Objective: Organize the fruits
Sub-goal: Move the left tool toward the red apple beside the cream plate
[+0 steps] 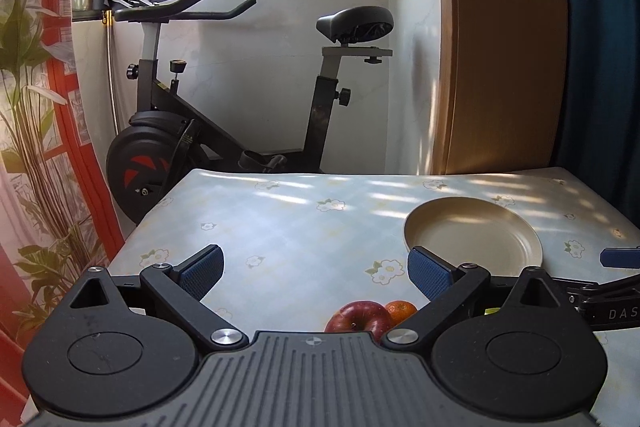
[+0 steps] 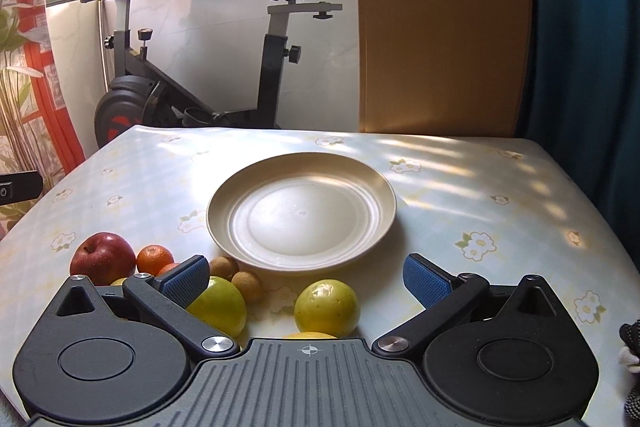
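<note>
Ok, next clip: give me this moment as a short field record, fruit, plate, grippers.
surface: floral-print tablecloth
plate: round cream plate, nothing on it
fruit: red apple, small orange tangerine, two small brown round fruits, yellow-green round fruit, all on the cloth near the plate
left gripper: open, holding nothing
right gripper: open, holding nothing

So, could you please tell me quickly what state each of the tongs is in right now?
Left tongs: open, holding nothing, above the red apple.
Right tongs: open, holding nothing, near the yellow-green fruit.
</note>
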`<state>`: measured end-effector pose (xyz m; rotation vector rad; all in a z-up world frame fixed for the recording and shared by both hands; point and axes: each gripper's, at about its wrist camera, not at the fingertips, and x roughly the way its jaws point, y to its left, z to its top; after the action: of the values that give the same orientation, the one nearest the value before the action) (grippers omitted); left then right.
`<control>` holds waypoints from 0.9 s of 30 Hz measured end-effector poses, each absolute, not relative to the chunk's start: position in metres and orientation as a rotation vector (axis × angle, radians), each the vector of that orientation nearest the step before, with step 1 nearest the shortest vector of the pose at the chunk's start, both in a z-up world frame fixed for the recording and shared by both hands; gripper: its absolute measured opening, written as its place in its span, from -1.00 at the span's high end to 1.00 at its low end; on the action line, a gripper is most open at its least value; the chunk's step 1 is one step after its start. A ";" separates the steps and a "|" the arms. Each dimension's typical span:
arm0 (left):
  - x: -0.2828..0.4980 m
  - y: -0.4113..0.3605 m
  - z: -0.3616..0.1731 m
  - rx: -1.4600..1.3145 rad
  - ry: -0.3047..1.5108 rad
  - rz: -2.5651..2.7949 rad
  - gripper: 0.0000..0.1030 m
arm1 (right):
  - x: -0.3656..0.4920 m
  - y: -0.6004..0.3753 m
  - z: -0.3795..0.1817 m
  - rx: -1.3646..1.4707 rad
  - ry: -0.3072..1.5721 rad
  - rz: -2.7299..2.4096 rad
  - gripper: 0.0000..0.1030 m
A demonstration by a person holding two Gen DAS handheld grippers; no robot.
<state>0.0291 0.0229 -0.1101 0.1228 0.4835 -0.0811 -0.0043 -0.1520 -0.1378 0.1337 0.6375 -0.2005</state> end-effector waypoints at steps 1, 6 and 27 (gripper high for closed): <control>0.030 0.024 -0.111 0.129 0.488 -0.078 -0.94 | -0.005 -0.153 -0.139 0.142 0.643 -0.199 -1.00; 0.033 0.029 -0.111 0.107 0.525 -0.083 -0.94 | -0.007 -0.158 -0.142 0.153 0.655 -0.187 -0.99; 0.046 0.057 -0.112 0.011 0.614 -0.036 -0.59 | 0.000 -0.158 -0.143 0.197 0.660 -0.109 -0.95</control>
<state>0.0464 0.0568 -0.1125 0.0110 0.6136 -0.0360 -0.0002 -0.1580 -0.1434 0.1969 0.6605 -0.1088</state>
